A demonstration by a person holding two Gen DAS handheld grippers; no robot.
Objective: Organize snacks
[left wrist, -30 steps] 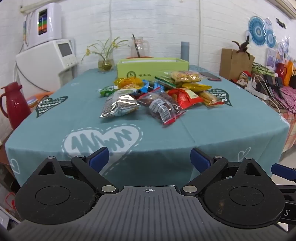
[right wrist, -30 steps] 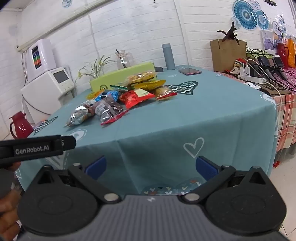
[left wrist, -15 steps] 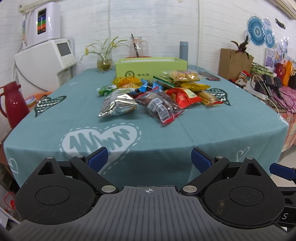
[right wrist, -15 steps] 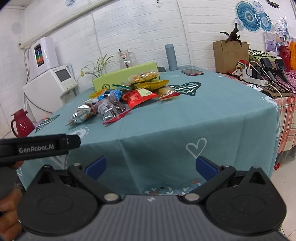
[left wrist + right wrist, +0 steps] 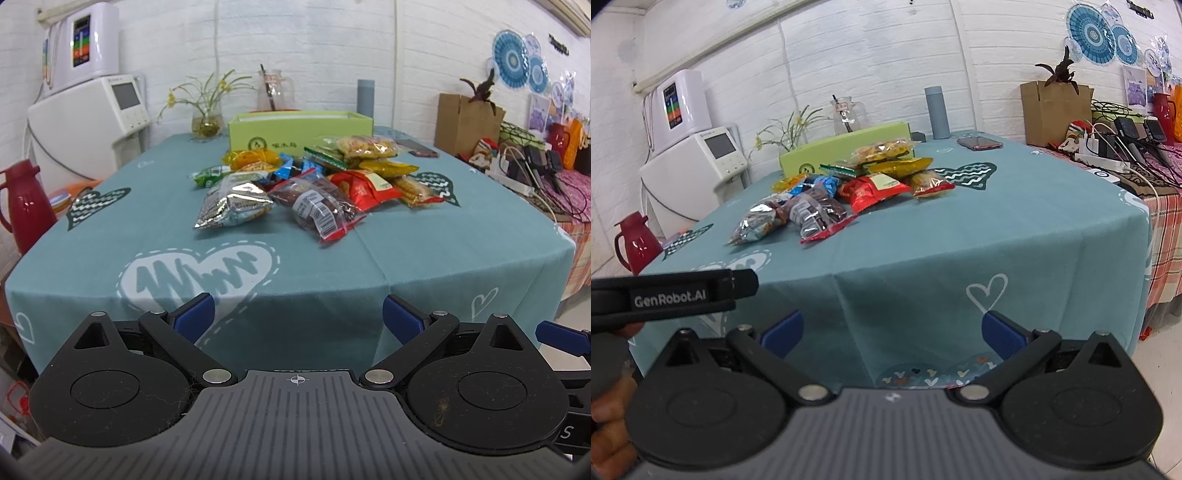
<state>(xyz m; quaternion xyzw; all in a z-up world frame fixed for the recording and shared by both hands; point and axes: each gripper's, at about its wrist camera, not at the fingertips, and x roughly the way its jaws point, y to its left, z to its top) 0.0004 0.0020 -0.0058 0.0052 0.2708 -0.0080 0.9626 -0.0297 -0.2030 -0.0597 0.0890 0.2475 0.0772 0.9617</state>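
Snack packets (image 5: 310,188) lie heaped ahead of my jaws, none sorted; both grippers' jaws apart, empty, short of the counter (image 5: 443,251).

The left gripper (image 5: 297,318) hangs at six o'clock before the near edge of the teal tablecloth (image 5: 443,236), its blue pads spread wide, holding nothing. Toward twelve o'clock lies a snack pile (image 5: 317,184); a silver packet (image 5: 232,205) is nearest at eleven, with a green box (image 5: 299,131) behind.
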